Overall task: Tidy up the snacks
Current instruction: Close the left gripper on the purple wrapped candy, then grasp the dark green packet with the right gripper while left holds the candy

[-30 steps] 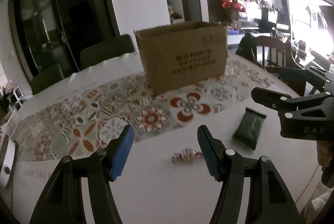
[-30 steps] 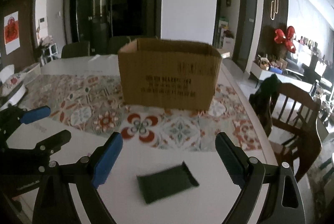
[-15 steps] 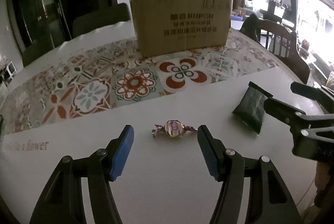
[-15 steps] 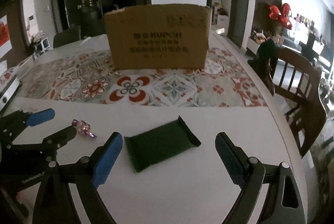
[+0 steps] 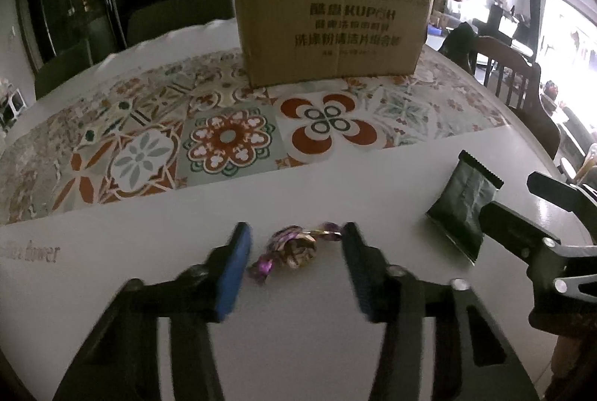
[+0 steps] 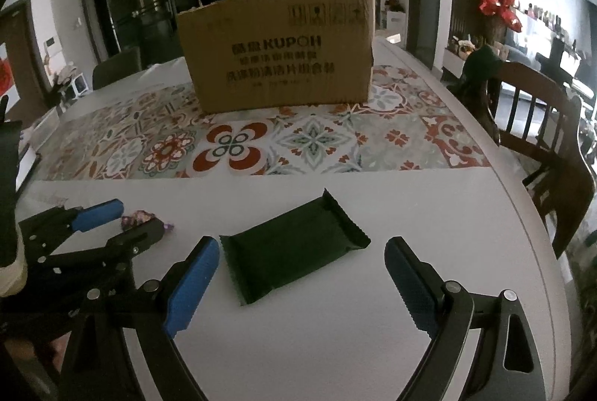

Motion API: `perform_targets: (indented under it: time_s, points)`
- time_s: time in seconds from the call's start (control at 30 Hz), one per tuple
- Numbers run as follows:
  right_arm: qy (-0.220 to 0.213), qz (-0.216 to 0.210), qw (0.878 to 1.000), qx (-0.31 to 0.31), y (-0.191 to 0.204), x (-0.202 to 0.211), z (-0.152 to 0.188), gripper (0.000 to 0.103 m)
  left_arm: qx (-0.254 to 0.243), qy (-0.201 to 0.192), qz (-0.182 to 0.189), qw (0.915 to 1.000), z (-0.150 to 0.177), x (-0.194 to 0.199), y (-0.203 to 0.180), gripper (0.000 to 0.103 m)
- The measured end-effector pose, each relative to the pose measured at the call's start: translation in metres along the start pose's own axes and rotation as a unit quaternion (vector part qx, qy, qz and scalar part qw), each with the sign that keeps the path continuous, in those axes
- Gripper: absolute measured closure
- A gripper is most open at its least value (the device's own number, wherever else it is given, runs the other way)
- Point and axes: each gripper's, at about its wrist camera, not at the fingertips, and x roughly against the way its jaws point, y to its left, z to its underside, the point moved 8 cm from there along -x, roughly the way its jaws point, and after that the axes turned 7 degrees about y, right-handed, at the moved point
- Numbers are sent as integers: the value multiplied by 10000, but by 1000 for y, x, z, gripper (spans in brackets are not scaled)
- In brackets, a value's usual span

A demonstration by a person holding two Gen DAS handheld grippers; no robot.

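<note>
A purple-wrapped candy [image 5: 293, 246] lies on the white table between the blue pads of my left gripper [image 5: 294, 251], which is open around it without touching. A dark green snack packet [image 6: 293, 246] lies flat on the table just ahead of my right gripper [image 6: 302, 274], which is open and low over it. The packet also shows in the left wrist view [image 5: 462, 203], with the right gripper [image 5: 522, 210] beside it. The left gripper [image 6: 123, 218] and the candy [image 6: 140, 217] show at the left of the right wrist view. A brown cardboard box [image 6: 278, 50] stands behind on the patterned runner.
A patterned tile runner [image 5: 231, 136] crosses the table in front of the box [image 5: 332, 16]. A wooden chair [image 6: 541, 124] stands at the table's right edge. Dark chairs [image 5: 175, 16] stand at the far side.
Both grippers have moved forward and down. The candy now sits between the left pads, which have closed in somewhat. The green packet is nearer the right gripper.
</note>
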Motion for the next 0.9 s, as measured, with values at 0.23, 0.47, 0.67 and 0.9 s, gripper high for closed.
perform_targets:
  time_s: [0.23, 0.47, 0.67, 0.9]
  points:
    - [-1, -1, 10000, -26, 0, -1, 0, 12, 31, 44, 102, 9999, 6, -3, -1, 84]
    - [-23, -148, 9999, -65, 2, -2, -1, 12, -83, -7, 284, 9996, 3, 4, -10, 84]
    - [16, -318, 9992, -237, 0, -5, 0, 12, -303, -251, 246, 9989, -7, 14, -20, 84]
    - [137, -490, 9891, -1380, -17, -14, -5, 12, -527, -503, 119, 9973, -14, 22, -26, 84]
